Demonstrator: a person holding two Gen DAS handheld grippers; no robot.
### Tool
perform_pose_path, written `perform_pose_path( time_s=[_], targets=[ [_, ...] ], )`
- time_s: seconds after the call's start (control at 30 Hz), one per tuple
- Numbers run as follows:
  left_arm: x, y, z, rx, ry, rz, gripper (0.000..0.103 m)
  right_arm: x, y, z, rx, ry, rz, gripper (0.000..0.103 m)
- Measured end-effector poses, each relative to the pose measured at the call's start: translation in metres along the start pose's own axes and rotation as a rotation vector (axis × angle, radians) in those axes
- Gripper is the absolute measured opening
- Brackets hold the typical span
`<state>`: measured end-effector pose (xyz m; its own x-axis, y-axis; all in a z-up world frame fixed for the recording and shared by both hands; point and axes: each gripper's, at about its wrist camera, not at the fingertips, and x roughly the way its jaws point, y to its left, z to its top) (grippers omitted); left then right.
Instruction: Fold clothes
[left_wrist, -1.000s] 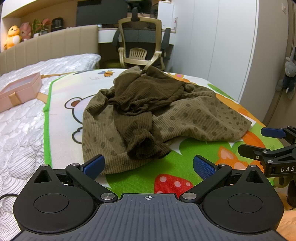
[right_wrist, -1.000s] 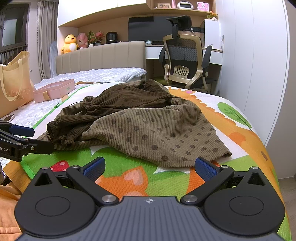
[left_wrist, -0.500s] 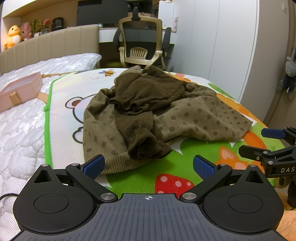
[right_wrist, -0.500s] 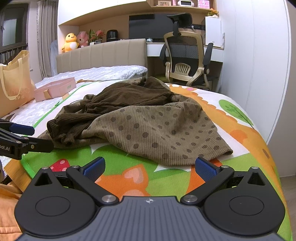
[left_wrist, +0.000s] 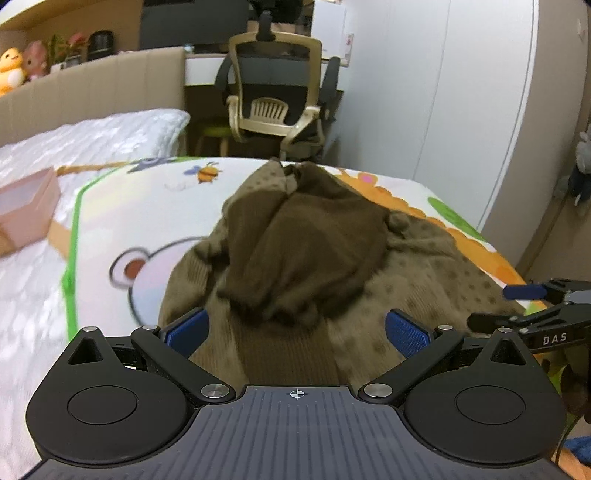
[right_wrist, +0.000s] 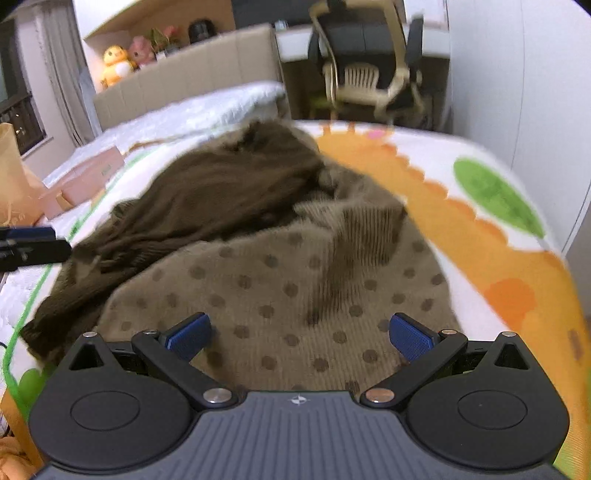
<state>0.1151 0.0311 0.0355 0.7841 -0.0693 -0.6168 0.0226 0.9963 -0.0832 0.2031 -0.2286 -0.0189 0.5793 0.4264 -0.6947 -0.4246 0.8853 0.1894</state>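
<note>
Left wrist view, pink box (contents unseen), left claw and right claw spread over brown clothes.

**Two low wrist views over one bed**

Left wrist: low and close over the crumpled brown garment, facing up the bed toward the office chair. Right wrist: equally low and close, just to the right, facing the same way. Shared: garment, cartoon play mat, chair, headboard, pink box.
</note>
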Motion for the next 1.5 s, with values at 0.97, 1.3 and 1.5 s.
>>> perform_pose_path(
  time_s=[0.97,1.3,1.5],
  targets=[
    [0.151,0.093,0.070,-0.160,0.079,-0.202,0.103,0.147,-0.031,0.132,0.013,-0.062,0.035,0.043],
    [0.121,0.052,0.022,-0.114,0.185,-0.344,0.103,0.063,-0.018,0.040,-0.197,-0.062,0.037,0.043],
    [0.063,0.027,-0.019,-0.058,0.208,-0.391,0.103,0.012,-0.024,-0.011,-0.219,-0.101,0.000,0.050]
  ],
)
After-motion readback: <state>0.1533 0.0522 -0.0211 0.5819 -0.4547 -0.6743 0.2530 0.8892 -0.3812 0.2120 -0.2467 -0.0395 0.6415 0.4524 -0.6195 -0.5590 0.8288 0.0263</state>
